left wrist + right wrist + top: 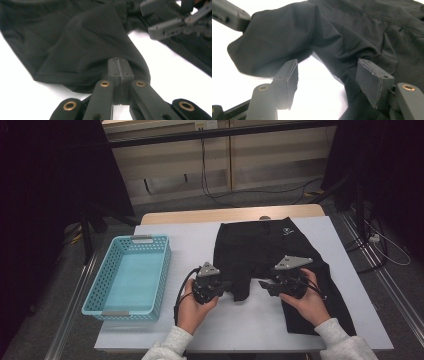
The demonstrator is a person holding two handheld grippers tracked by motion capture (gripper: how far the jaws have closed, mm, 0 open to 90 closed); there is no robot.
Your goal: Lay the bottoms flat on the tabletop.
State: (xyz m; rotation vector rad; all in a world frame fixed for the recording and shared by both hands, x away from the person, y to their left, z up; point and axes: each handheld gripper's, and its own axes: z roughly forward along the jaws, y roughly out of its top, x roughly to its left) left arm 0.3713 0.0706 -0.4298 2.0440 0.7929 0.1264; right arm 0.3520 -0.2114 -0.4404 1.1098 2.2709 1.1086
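Note:
Black shorts (pixel 260 245) with a small white logo lie flat on the white table (pixel 190 240), waistband at the far side. My left gripper (pixel 231 284) points right and is shut on the bunched hem of the nearer left leg. In the left gripper view the two pads (pixel 119 67) meet with black cloth (pixel 75 50) pinched at their tip. My right gripper (pixel 262 284) points left, facing it, over the other leg. Its jaws stand open (pixel 332 77) above bare table, with the cloth (pixel 337 32) just beyond and brushing the right pad (pixel 374 80).
A light blue mesh basket (pixel 142 239) stands on the table's left side with nothing in it. The table's front edge is close to the person's sleeves. Beyond the far edge are a floor with cables and dark stands.

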